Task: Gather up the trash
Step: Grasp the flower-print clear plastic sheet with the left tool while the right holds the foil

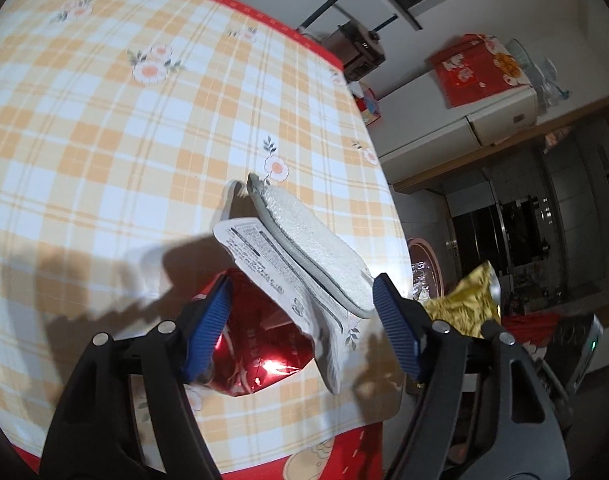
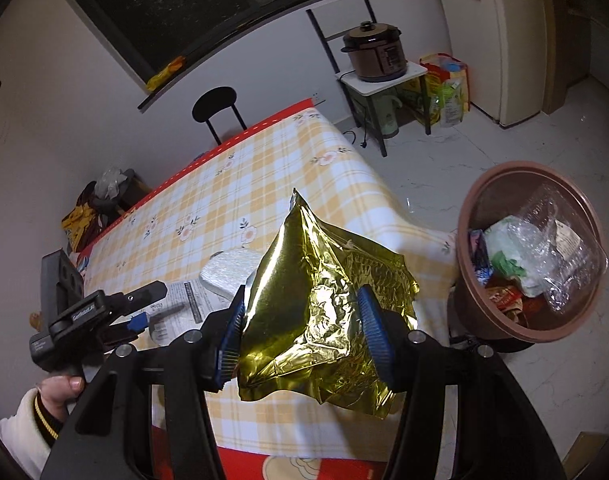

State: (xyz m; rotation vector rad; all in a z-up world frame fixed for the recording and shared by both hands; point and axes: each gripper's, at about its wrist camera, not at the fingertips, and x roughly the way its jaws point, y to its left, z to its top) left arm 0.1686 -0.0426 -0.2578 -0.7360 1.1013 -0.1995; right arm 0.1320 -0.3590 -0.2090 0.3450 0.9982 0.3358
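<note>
Clamping my right gripper (image 2: 302,338) on a crumpled gold foil snack bag (image 2: 316,312), I see both blue ribbed pads pressed into its sides, the bag standing up between them and peaking toward twelve o'clock. At about two o'clock from that grip, on the pale floor well clear of the table, sits the round brown plastic trash bin (image 2: 470,280), already holding clear plastic and wrappers.

My left gripper (image 1: 300,328) hangs over the table with its jaws apart, gripping nothing. Between its pads lie a shiny red foil wrapper (image 1: 260,356), touching the inner face of the left pad (image 1: 208,328), and a white printed paper sheet (image 1: 264,264) that overlaps the wrapper. On the paper, toward one o'clock, rests a white textured insole with a grey edge (image 1: 312,240), its heel end just beside the right pad. All three lie on the yellow-and-white checked floral tablecloth (image 1: 104,140), near the table's right edge.
</note>
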